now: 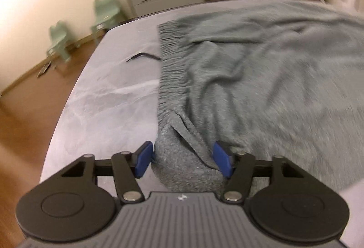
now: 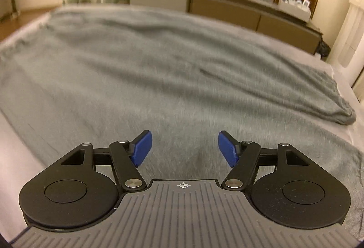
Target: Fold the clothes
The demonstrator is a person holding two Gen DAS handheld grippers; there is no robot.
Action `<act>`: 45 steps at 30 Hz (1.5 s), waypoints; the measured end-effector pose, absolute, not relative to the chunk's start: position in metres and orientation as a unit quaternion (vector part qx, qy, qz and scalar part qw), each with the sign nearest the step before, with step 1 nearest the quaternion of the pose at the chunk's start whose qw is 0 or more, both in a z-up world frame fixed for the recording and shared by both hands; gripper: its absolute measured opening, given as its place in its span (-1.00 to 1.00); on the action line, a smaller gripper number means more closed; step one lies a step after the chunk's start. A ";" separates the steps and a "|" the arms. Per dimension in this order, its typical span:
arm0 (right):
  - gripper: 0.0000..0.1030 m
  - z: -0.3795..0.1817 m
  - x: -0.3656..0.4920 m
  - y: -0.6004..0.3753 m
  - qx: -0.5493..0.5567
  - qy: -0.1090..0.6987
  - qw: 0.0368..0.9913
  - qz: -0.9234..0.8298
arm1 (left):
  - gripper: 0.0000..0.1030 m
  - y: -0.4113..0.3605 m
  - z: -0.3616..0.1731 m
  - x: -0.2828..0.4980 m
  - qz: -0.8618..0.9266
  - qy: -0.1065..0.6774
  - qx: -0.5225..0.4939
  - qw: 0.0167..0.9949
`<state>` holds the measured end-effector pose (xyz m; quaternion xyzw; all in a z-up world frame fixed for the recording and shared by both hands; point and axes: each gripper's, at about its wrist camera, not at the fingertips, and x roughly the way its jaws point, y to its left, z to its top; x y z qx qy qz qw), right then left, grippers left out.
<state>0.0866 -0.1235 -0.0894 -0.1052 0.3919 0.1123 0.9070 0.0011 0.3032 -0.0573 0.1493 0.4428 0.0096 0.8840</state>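
My left gripper (image 1: 184, 158) straddles fuzzy grey trousers' (image 1: 261, 70) ribbed waistband (image 1: 169, 70), unclenched; right gripper (image 2: 184, 149) spread, empty

A grey marbled table (image 1: 107, 97) is carrying a grey-green knitted garment (image 1: 261, 79), which is lying spread across most of its top, ribbed elastic waistband (image 1: 169, 70) facing the bare left part; a thin dark cord (image 1: 142, 56) is trailing beside that band
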 end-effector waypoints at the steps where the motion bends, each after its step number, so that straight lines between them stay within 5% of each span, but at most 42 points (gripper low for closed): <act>1: 0.37 -0.094 0.090 -0.130 -0.096 0.413 0.899 0.110 | 0.13 0.303 -0.056 -0.003 0.003 0.442 0.158 0.883; 5: 0.52 -0.091 0.088 -0.155 -0.073 0.449 0.881 0.130 | 0.24 0.318 -0.033 -0.002 0.001 0.413 0.125 0.902; 10: 0.46 -0.071 0.091 -0.178 -0.050 0.419 0.901 0.103 | 0.39 0.345 -0.005 0.039 0.051 0.382 0.061 0.921; 22: 0.51 -0.036 0.163 -0.370 0.089 0.354 0.922 -0.130 | 0.41 0.353 -0.034 0.188 0.053 0.423 0.039 0.904; 27: 0.14 -0.068 0.150 -0.364 0.039 0.421 0.903 -0.072 | 0.40 0.321 -0.048 0.213 0.038 0.427 0.086 0.899; 39: 0.21 -0.096 0.180 -0.351 -0.005 0.431 0.896 -0.111 | 0.31 0.213 -0.045 0.180 -0.071 0.403 0.155 0.899; 41: 0.08 -0.088 0.178 -0.327 -0.032 0.423 0.895 -0.137 | 0.34 0.185 -0.033 0.168 -0.111 0.379 0.163 0.904; 45: 0.15 -0.052 0.155 -0.218 -0.016 0.352 0.936 -0.008 | 0.38 0.128 -0.035 0.157 -0.116 0.348 0.230 0.901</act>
